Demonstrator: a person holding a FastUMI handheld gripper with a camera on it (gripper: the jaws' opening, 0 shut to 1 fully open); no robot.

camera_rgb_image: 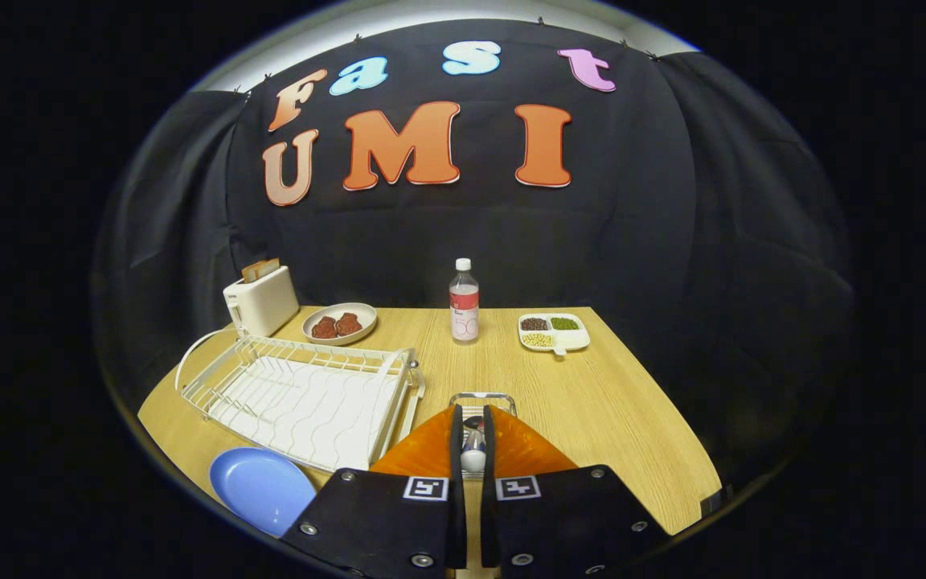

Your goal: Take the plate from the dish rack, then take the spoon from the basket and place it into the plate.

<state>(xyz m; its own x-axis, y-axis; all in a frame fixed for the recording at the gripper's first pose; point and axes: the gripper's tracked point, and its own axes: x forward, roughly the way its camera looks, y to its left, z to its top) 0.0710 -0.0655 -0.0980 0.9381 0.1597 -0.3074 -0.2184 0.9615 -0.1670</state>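
Toaster (pixel 260 302): a cream box at the far left corner of the wooden table (pixel 632 410). Two slices of toast stick up out of it.
Cord: a white wire bends from the toaster along the left side of the rack.
Dish rack (pixel 302 398): a white wire rack, just in front of the toaster. It has a white wavy tray under it.
Blue plate (pixel 260 486): it lies flat on the table, just in front of the rack and just left of the gripper. It is out of the rack.
Small dish (pixel 341 323): a round pale dish behind the rack, with two brown pieces of food on it.
Bottle (pixel 464 301): a clear bottle with a white cap and a red label. It stands up at the back, in the middle.
Basket (pixel 483 400): a small wire basket, right at the tips of the fingers.
Spoon (pixel 473 457): a white rounded bit of it shows in the thin gap between the fingers, over the basket.
Gripper (pixel 472 422): its two orange fingers are close together. They seem to squeeze the spoon, but the touch is hard to see.
Snack tray (pixel 554 332): a white tray at the back right with three parts, holding dark, green and yellow beans.
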